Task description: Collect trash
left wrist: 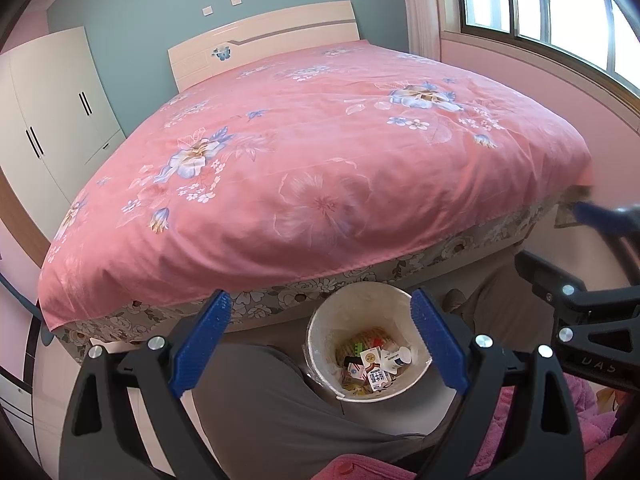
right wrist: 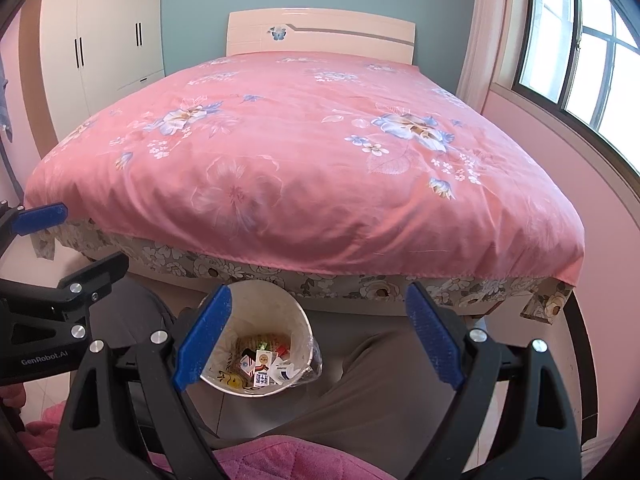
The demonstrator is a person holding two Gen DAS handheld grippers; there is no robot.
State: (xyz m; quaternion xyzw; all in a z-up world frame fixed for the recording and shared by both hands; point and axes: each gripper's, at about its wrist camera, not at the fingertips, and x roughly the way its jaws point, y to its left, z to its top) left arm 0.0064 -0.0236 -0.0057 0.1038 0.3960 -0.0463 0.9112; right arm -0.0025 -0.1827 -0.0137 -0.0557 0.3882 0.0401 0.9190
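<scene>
A white trash bin point(left wrist: 348, 312) with a clear liner stands on the floor at the foot of the bed, between my knees. Several small cartons and wrappers point(left wrist: 374, 368) lie in its bottom. It also shows in the right wrist view point(right wrist: 272, 308) with the same trash point(right wrist: 262, 364). My left gripper point(left wrist: 320, 340) is open and empty, above and in front of the bin. My right gripper point(right wrist: 318, 336) is open and empty, just right of the bin. Each gripper shows at the edge of the other's view.
A bed with a pink floral quilt point(left wrist: 304, 168) fills the middle of both views, with nothing lying on it. A white wardrobe point(left wrist: 52, 112) stands at the left and a window point(left wrist: 560, 8) at the right. My grey-trousered legs point(left wrist: 280, 412) flank the bin.
</scene>
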